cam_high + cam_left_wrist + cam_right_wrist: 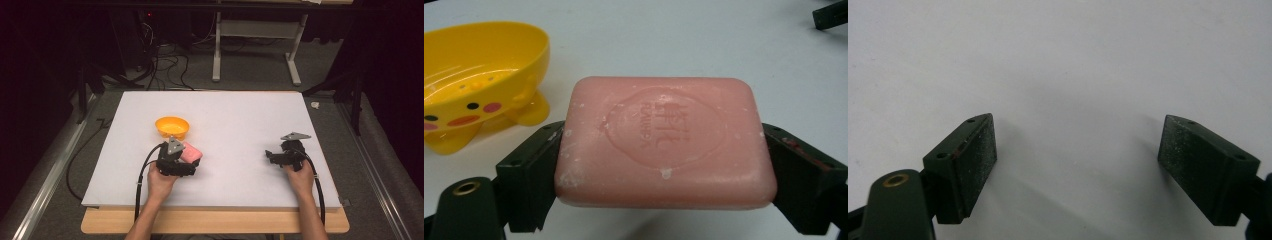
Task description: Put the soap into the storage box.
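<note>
Around the white board: floor, frame and cables

A white board (240,115) lay on a wooden tabletop (215,222), whose pale edge showed at 6 o'clock. Beyond the board at 12 o'clock stood a white metal stand (216,50) on grey carpet (250,70). A tangle of black cables (165,65) sprawled at 11 o'clock, with a small red light (148,15) glowing in the dark behind them. A small white scrap (315,105) sat just off the board's corner at 2 o'clock. A metal rail (45,185) ran along the floor at 8 o'clock, and another rail (380,175) ran at 4 o'clock.
</note>
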A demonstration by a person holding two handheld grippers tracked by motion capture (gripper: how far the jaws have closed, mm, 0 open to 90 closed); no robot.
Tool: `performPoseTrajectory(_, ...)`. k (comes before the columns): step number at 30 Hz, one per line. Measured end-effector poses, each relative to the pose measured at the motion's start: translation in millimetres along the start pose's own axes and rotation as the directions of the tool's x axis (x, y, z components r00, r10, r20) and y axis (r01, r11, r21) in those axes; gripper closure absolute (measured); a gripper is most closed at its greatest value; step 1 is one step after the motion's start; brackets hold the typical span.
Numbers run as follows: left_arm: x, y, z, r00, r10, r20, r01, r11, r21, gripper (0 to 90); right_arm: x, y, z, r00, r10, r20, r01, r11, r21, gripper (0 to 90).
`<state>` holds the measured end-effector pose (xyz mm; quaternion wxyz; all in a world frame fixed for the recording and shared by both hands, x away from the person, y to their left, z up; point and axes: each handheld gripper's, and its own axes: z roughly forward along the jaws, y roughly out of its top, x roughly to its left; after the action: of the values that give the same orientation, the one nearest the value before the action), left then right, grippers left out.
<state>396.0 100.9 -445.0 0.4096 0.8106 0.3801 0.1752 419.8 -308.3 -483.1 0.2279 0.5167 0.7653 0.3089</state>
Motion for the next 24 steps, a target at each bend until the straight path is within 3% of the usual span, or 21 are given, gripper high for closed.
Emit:
performPoseTrajectory(4, 2.0, -1.7, -2.1, 0.9996, -0.025, -0.010, 0.025, 0.9996, -0.011, 13.7, 0.5, 0.0, -0.1, 1.0000, -0.004, 0.003, 0.004, 1.000, -0.002, 16.2)
performPoseTrajectory(14, 7.4, -2.7, -11.8, 0.9980, -0.042, -0.047, 0.042, 0.9990, -0.018, 13.7, 0.5, 0.0, -0.1, 1.0000, -0.004, 0.003, 0.004, 1.000, -0.002, 16.2)
performPoseTrajectory(24, 15.2, -5.3, -22.1, 0.9960, -0.041, -0.079, 0.041, 0.9992, -0.003, 13.7, 0.3, -0.1, -0.2, 1.0000, -0.006, 0.003, 0.006, 1.000, -0.001, 16.2)
